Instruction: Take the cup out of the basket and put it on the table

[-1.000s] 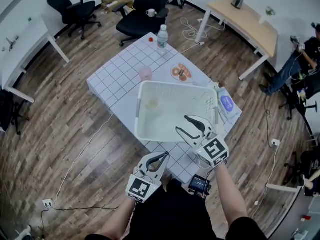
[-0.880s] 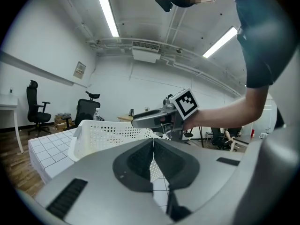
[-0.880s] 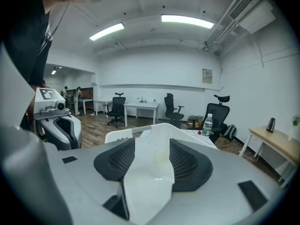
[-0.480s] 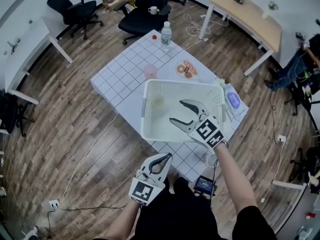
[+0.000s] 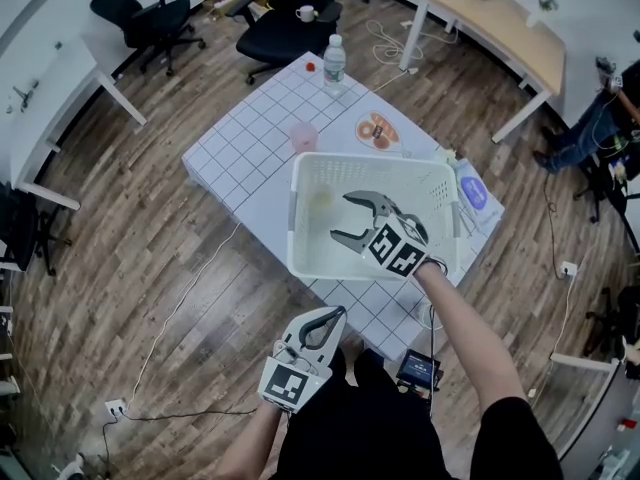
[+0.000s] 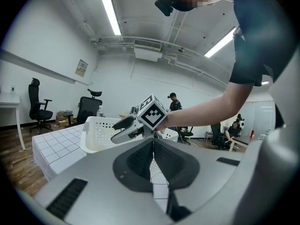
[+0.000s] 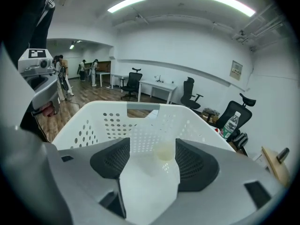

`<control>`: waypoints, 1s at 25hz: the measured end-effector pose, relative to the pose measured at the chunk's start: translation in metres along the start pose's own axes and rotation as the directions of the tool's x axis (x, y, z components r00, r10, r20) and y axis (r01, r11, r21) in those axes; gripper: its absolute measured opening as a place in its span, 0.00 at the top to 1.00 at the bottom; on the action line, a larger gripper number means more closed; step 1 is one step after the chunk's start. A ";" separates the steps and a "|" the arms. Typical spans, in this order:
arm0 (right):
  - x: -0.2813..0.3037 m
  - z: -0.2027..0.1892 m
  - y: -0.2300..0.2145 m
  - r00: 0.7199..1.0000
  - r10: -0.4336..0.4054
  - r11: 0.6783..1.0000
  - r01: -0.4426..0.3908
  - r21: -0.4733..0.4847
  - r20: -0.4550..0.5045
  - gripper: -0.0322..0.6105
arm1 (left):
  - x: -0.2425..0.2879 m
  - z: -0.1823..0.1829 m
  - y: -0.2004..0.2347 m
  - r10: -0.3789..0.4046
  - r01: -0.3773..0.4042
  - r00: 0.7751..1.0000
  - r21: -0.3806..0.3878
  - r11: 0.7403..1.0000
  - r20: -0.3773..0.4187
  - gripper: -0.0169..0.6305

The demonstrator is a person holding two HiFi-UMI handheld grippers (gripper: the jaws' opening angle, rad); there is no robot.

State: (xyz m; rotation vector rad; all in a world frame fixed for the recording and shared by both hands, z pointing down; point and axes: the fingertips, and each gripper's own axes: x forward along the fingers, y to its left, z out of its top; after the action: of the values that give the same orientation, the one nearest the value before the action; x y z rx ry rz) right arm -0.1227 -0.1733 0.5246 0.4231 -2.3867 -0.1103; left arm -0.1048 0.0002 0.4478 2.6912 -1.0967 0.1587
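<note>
A clear cup (image 5: 320, 200) with a yellowish bottom stands inside the white basket (image 5: 440, 173), near its left wall. My right gripper (image 5: 340, 219) is lowered into the basket and points at the cup. It is open; its jaws have just been opening and nothing is between them. In the right gripper view the cup (image 7: 165, 146) stands a little beyond the fingertips (image 7: 112, 161), untouched. My left gripper (image 5: 318, 324) hangs shut below the table's near corner, away from the basket. In the left gripper view its jaws meet in a line, and the right gripper (image 6: 123, 127) shows over the basket (image 6: 96, 135).
The basket rests on a white gridded table (image 5: 245, 143). Beyond it stand a pink cup (image 5: 303, 135), a plate of food (image 5: 375, 130) and a water bottle (image 5: 334, 64). A blue-labelled packet (image 5: 470, 196) lies right of the basket. Office chairs and desks ring the table.
My right gripper has moved forward and down, from the basket's near rim into the basket toward the cup, and its jaws stand wider. The left gripper has stayed put.
</note>
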 end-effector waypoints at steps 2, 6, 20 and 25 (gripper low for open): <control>0.009 -0.003 0.003 1.000 0.014 1.000 -0.014 -0.019 -0.021 0.51 | -0.001 0.001 0.001 0.002 -0.002 1.000 -0.012 1.000 0.011 0.96; 0.027 -0.012 0.009 0.997 0.040 0.998 -0.043 -0.042 -0.059 0.51 | -0.004 -0.001 0.001 0.001 -0.001 1.000 -0.012 1.000 0.010 0.96; 0.079 -0.044 0.023 0.959 0.079 0.949 -0.156 -0.275 -0.271 0.51 | -0.011 -0.018 0.009 0.006 -0.007 1.000 -0.028 1.000 -0.024 0.96; 0.096 -0.057 0.021 0.941 0.060 0.926 -0.177 -0.334 -0.332 0.51 | -0.013 -0.020 0.016 0.018 -0.019 1.000 -0.046 0.999 -0.024 0.96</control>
State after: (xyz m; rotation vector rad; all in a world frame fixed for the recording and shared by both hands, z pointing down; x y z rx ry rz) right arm -0.1585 -0.1832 0.6317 0.1074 -2.0105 -0.3882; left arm -0.1250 0.0029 0.4671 2.6324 -1.1054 0.1659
